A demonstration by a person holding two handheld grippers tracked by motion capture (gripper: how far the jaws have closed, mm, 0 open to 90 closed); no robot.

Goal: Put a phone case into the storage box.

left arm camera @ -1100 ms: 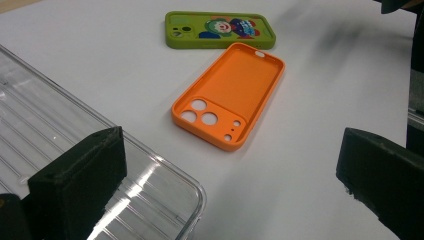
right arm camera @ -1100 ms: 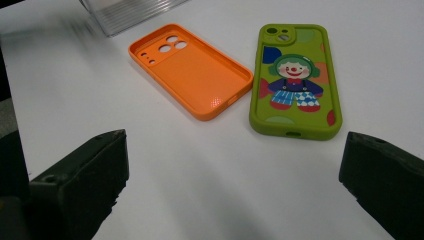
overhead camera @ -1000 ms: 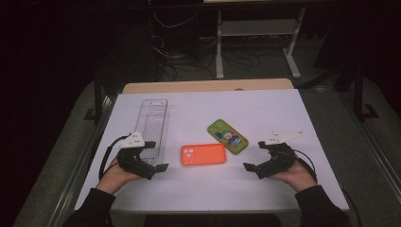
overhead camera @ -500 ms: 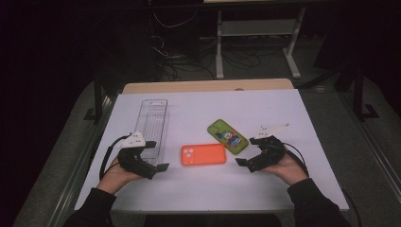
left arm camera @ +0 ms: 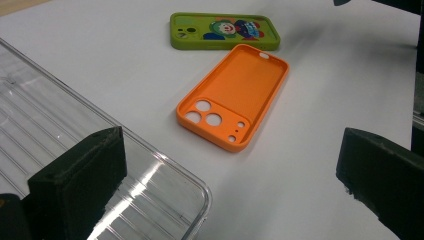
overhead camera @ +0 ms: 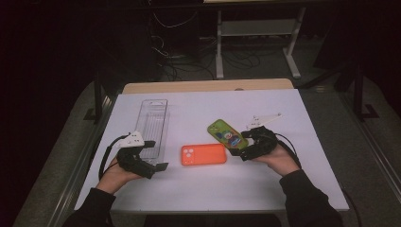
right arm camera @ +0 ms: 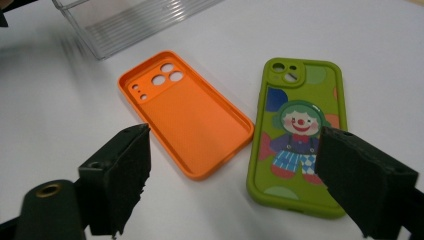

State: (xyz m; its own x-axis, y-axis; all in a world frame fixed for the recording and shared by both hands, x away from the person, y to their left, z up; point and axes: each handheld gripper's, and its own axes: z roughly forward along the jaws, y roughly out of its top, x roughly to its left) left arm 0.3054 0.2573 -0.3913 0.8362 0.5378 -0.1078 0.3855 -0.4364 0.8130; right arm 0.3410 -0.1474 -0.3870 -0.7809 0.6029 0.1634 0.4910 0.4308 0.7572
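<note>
The right gripper (overhead camera: pixel 247 150) hovers at the near end of the green phone case (right arm camera: pixel 298 130), jaws wide with nothing between them, though they have just been closing a little. That case lies flat towards the right edge of the surface (overhead camera: pixel 198 189), just beside the orange case (right arm camera: pixel 185 112). A careless closing could pinch both cases or skid the green one. The left gripper (overhead camera: pixel 161 166), open and empty, rests near the clear tray (overhead camera: pixel 153 125). The right gripper view reveals the clown print; the high view blurs it.
</note>
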